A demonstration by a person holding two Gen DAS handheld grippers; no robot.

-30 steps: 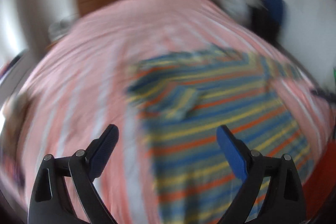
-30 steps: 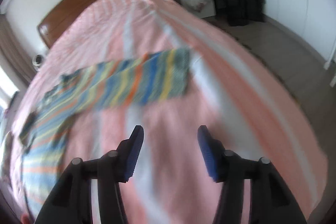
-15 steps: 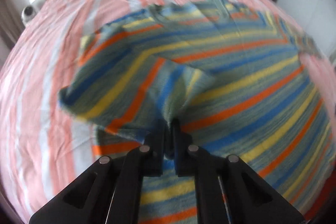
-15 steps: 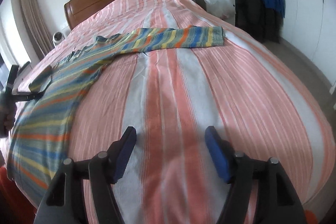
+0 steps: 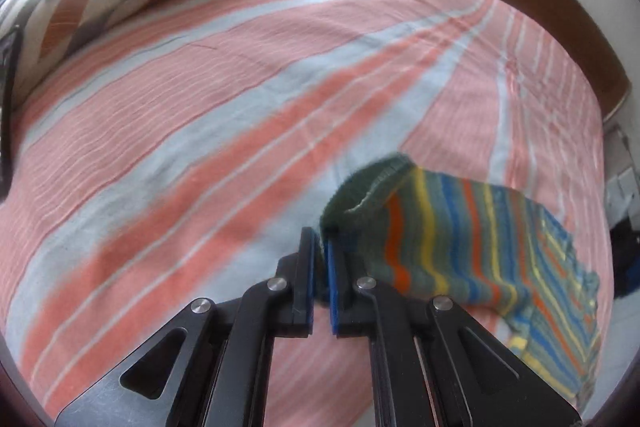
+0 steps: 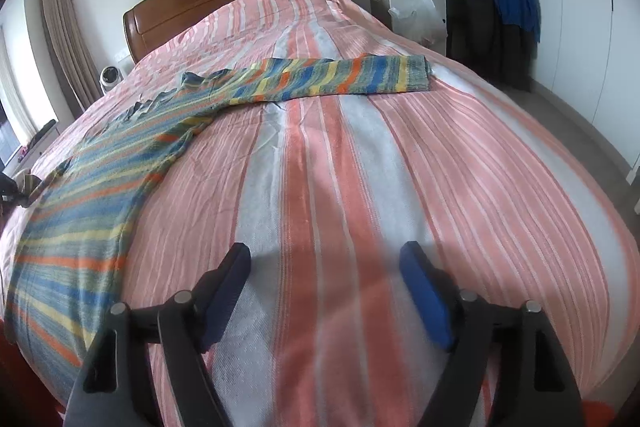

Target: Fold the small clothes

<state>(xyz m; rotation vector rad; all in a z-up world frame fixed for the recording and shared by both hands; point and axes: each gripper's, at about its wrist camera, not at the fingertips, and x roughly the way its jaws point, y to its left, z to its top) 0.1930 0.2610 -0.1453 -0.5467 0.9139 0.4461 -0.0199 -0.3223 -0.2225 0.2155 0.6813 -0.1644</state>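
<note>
My left gripper (image 5: 320, 259) pinches the striped sweater's (image 6: 100, 187) sleeve cuff (image 5: 360, 195); my right gripper (image 6: 324, 291), wide open and empty, points along the bedspread (image 6: 360, 167), the other sleeve (image 6: 340, 77) lying crosswise ahead.

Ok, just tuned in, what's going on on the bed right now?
A striped sweater lies spread on the pink striped bedspread. The left tool is shut on the cuff of one sleeve, holding it lifted off the bedspread. The right tool hangs open over bare bedspread, holding nothing. The other sleeve lies stretched out flat, so no fold shows yet.
</note>
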